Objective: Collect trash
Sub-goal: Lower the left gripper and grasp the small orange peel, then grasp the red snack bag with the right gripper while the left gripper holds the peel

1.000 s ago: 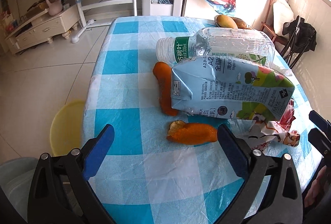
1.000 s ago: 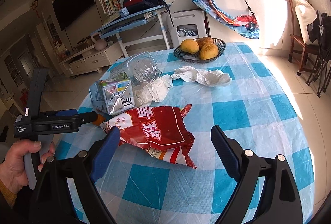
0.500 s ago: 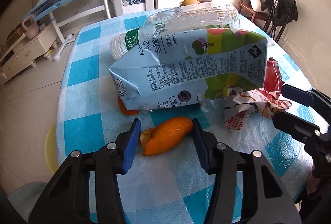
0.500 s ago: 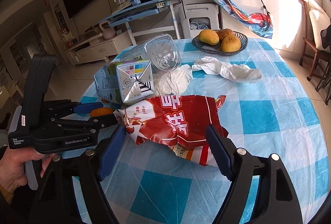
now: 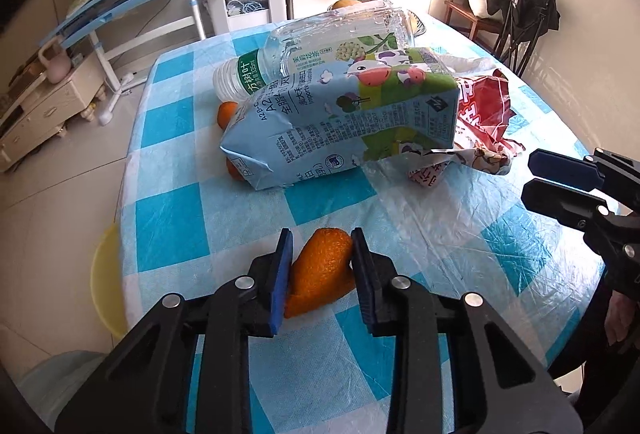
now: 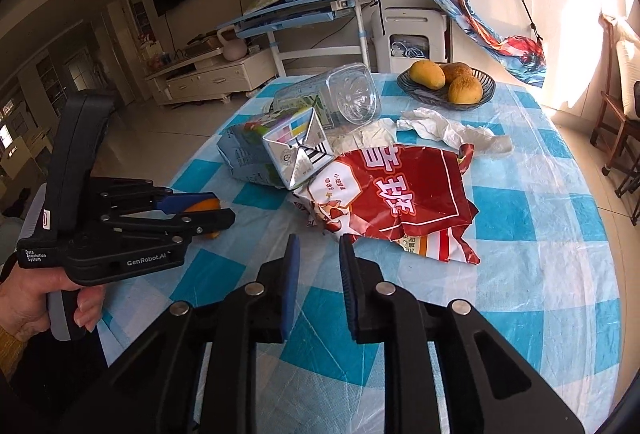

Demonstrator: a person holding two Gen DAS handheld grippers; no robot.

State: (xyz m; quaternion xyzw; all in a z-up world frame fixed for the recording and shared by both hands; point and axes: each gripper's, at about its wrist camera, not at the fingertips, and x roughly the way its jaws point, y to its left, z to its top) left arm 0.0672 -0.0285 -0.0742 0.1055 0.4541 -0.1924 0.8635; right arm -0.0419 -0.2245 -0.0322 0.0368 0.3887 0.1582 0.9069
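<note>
The orange peel sits at the near edge of the table, and we have it clamped between the pads of our left gripper, whose jaws have just closed on it; its long axis runs away from us, along the fingers. Our right gripper hangs to the right, jaws partly apart on nothing, its tips just short of the red snack bag

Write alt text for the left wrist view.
The left hand-held gripper has closed on an orange peel on a blue checked tablecloth. Behind lie a crushed milk carton, a clear bottle and a red snack bag.
</note>
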